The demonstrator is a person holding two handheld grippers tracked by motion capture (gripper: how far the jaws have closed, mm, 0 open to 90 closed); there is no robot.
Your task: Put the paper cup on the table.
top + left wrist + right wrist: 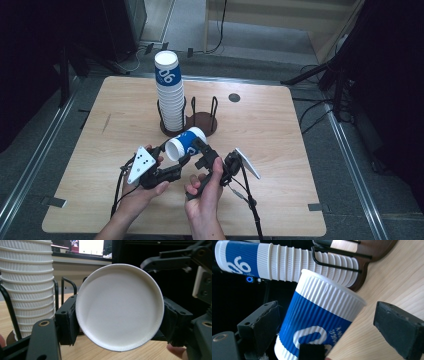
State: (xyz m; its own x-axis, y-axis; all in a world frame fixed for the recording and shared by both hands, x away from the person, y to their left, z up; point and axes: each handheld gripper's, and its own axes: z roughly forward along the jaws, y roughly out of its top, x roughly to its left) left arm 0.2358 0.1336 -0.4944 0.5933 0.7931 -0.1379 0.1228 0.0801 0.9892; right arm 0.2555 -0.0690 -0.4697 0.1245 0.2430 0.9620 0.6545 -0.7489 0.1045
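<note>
My left tongs (172, 161) are closed on the one loose cup, a white ribbed paper cup with a blue band (186, 142); in the left gripper view its round white base (120, 306) sits squeezed between the two black pads (67, 322). The cup lies on its side, held above the table. My right tongs (202, 150) stand wide open around the same cup: in the right gripper view the left pad (260, 327) is just beside the cup's wall (317, 325) and the right pad is well apart from it, so they hold nothing. On the blue band I read large white figures, partly cut off, with small white print beside them that is too fine to make out.

Just beyond the tongs stands a single dark brown round-based holder with black wire loops (202, 120), two bays side by side. The bay nearer my left tongs carries one tall stack of matching white ribbed cups (169, 95); I count roughly a dozen rims, and the top cup shows "96" or "06" in white on blue. All rests on one light wooden table (280, 150).
</note>
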